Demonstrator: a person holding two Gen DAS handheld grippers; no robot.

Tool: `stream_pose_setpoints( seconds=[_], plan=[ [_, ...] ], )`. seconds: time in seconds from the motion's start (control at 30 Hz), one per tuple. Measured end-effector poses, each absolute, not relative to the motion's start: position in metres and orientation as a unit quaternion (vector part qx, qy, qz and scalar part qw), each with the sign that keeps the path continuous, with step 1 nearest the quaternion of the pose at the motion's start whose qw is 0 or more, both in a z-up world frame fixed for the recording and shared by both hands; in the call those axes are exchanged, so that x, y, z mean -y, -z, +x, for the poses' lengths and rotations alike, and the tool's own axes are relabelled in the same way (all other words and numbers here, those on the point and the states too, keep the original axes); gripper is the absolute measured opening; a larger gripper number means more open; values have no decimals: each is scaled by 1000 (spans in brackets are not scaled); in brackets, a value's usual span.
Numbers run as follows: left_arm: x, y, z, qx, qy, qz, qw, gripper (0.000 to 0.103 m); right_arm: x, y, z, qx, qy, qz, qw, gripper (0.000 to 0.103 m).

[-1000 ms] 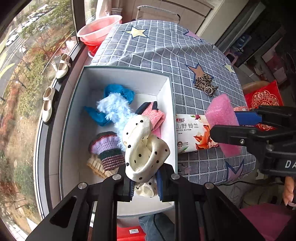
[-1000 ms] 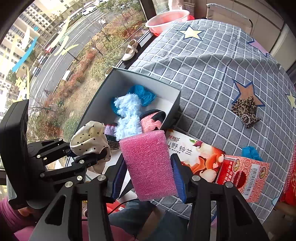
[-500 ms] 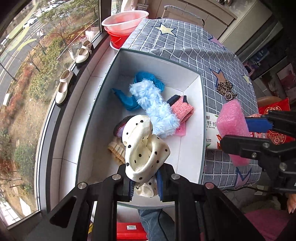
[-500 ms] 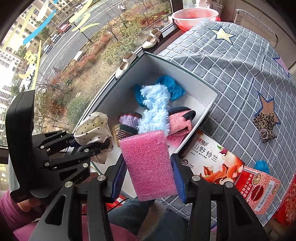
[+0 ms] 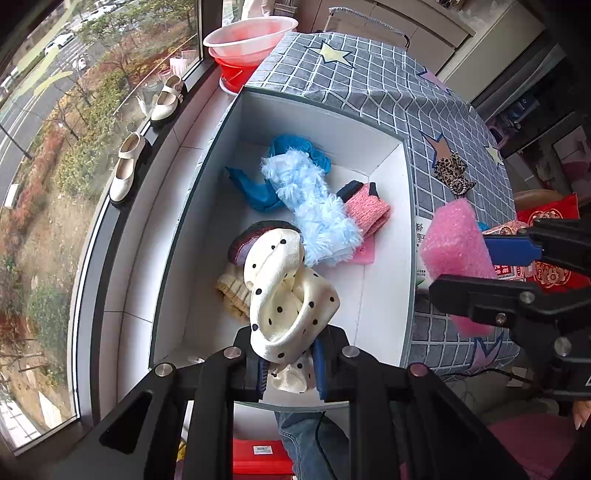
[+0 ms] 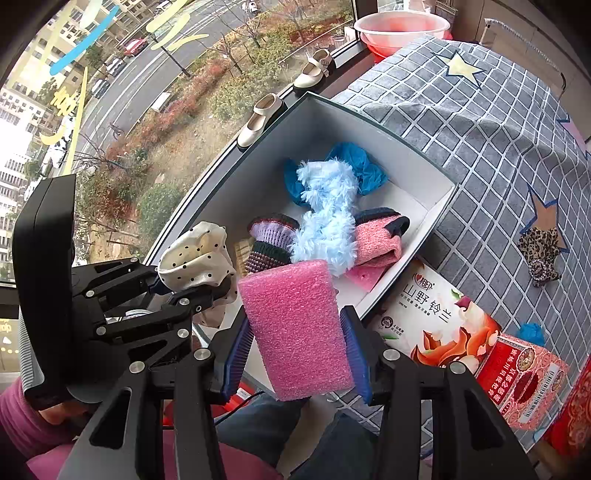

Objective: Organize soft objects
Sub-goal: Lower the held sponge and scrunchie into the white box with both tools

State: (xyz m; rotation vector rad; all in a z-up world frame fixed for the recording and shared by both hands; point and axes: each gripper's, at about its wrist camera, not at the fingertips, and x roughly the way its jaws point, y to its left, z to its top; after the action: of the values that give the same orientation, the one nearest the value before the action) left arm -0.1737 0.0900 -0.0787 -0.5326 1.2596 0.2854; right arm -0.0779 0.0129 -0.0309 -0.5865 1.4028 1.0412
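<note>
My left gripper (image 5: pixel 290 363) is shut on a cream polka-dot cloth (image 5: pixel 286 295) and holds it above the near end of the white box (image 5: pixel 404 236); the cloth also shows in the right wrist view (image 6: pixel 195 258). My right gripper (image 6: pixel 297 354) is shut on a pink foam block (image 6: pixel 297 328), beside the box's right wall; the block also shows in the left wrist view (image 5: pixel 456 243). In the box (image 6: pixel 439 206) lie a fluffy light-blue piece (image 5: pixel 314 206), a blue cloth (image 5: pixel 258 188), a pink knit piece (image 5: pixel 367 214) and a purple striped knit piece (image 6: pixel 267 240).
A leopard-print hair tie (image 6: pixel 541 254) and a small blue item (image 6: pixel 532 332) lie on the grey checked tablecloth (image 6: pixel 491 122). A printed carton (image 6: pixel 436 317) and a red packet (image 6: pixel 524 380) sit right of the box. White shoes (image 5: pixel 125 170) and a pink basin (image 5: pixel 251 35) are on the windowsill.
Both grippers have moved left and forward over the box, each holding its item. The box now fills more of both views.
</note>
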Motion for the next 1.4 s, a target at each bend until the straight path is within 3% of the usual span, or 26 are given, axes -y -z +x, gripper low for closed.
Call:
stream_pose_setpoints(
  seconds=[1.4],
  plan=[
    [-88,83,-160,-592,-119,-231,763,21,-31,40,-64,-617,-451,-241,598,49]
  ],
)
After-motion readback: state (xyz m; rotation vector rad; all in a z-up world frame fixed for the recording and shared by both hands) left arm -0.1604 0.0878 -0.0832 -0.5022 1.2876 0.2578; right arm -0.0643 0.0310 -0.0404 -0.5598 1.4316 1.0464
